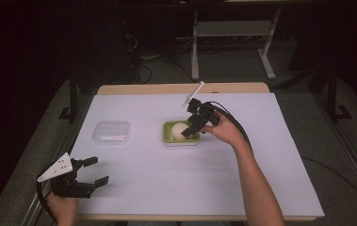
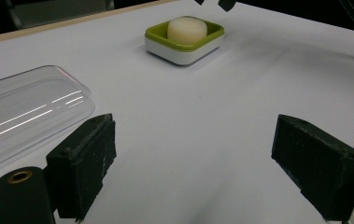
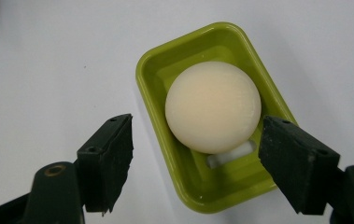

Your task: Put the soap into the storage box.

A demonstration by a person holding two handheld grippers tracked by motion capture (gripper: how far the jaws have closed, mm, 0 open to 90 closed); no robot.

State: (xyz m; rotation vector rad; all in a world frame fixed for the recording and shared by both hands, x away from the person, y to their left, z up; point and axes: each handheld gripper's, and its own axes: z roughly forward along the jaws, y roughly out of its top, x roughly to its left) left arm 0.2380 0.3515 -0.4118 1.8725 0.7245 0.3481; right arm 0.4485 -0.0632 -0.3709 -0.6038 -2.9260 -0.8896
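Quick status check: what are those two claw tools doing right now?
Right gripper open, poised over round soap in green dish. Left gripper open, idle near table edge. Clear lid lies apart; nothing in the way.

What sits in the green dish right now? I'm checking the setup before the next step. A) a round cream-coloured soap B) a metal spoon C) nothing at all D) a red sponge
A: the right gripper view shows a round cream-coloured soap lying in the green dish, with the right gripper open above it.
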